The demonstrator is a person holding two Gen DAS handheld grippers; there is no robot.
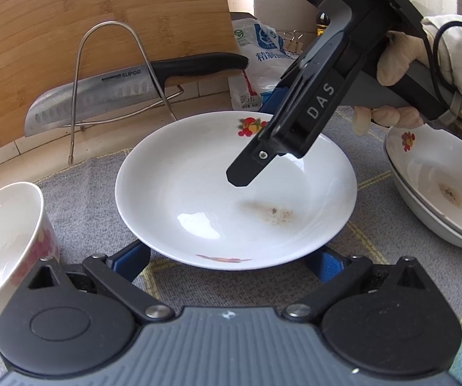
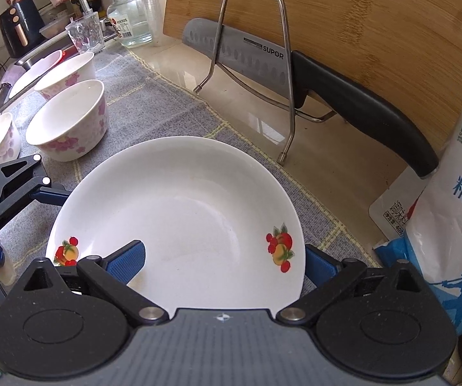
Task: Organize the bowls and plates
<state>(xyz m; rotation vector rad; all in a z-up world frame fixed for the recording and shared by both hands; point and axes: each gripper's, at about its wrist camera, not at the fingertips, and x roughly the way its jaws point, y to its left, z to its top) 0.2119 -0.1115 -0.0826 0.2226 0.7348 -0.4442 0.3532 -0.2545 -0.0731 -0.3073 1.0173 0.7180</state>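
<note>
Far left, three floral bowls (image 2: 70, 122) stand upright in a row on the grey mat (image 2: 153, 96). The left gripper (image 1: 231, 263) sits at the white plate's (image 1: 231, 193) near rim, fingers wide apart, gripping nothing. The plate is round with no long axis, facing up at bench centre. The right gripper (image 2: 224, 263) has its fingers spread, one over the plate's inside, one outside the rim, not clamped. Stacked plates (image 1: 440, 193) sit right; knife (image 1: 102, 96) and cutting board (image 1: 102, 32) stand far behind.

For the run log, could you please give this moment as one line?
stage: pre-grasp; left gripper: open at near rim; right gripper: open, straddling far rim; fruit-decal plate: on grey cloth
</note>
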